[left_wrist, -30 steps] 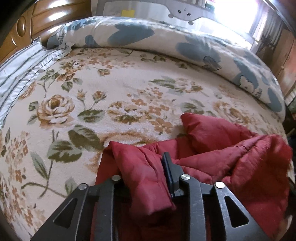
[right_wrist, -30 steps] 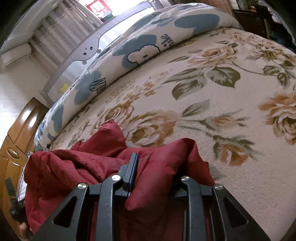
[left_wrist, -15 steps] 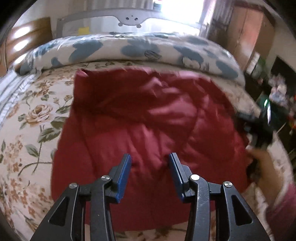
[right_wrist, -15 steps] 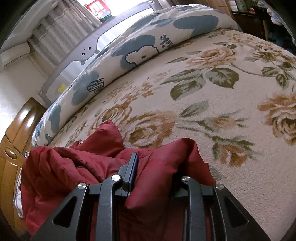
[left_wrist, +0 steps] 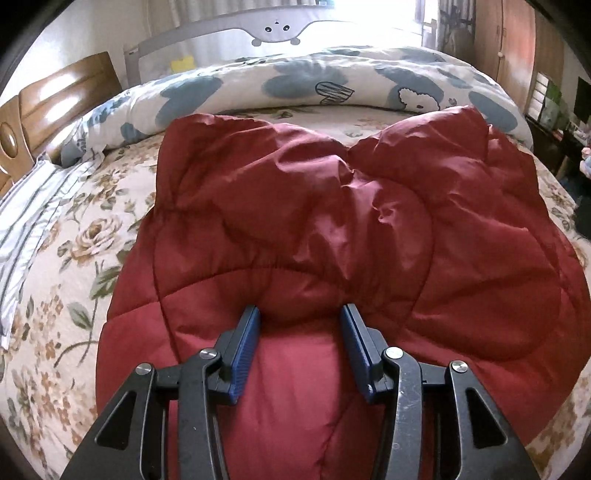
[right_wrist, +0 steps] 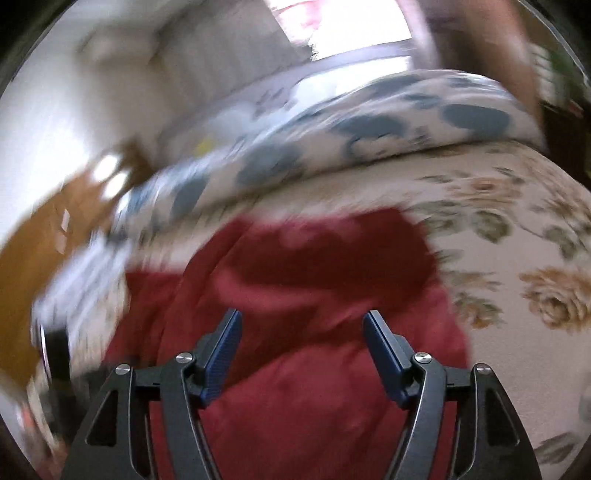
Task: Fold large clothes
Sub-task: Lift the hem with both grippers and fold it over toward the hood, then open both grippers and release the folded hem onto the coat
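Observation:
A dark red quilted jacket (left_wrist: 332, 229) lies spread and folded on the floral bedspread (left_wrist: 66, 266). My left gripper (left_wrist: 300, 314) is open and empty, its blue pads just above the jacket's near edge. In the blurred right wrist view the same red jacket (right_wrist: 314, 295) lies below my right gripper (right_wrist: 302, 319), which is open wide and empty.
A rolled white duvet with blue prints (left_wrist: 314, 85) lies across the far side of the bed, also in the right wrist view (right_wrist: 369, 122). A wooden headboard (left_wrist: 62, 99) and a striped pillow (left_wrist: 26, 221) are at the left. A grey bed rail (left_wrist: 273, 26) stands behind.
Both grippers have let go of the jacket and opened. The left drew back first; the right released in the last half second and is moving, blurring its view. The jacket now lies flat.

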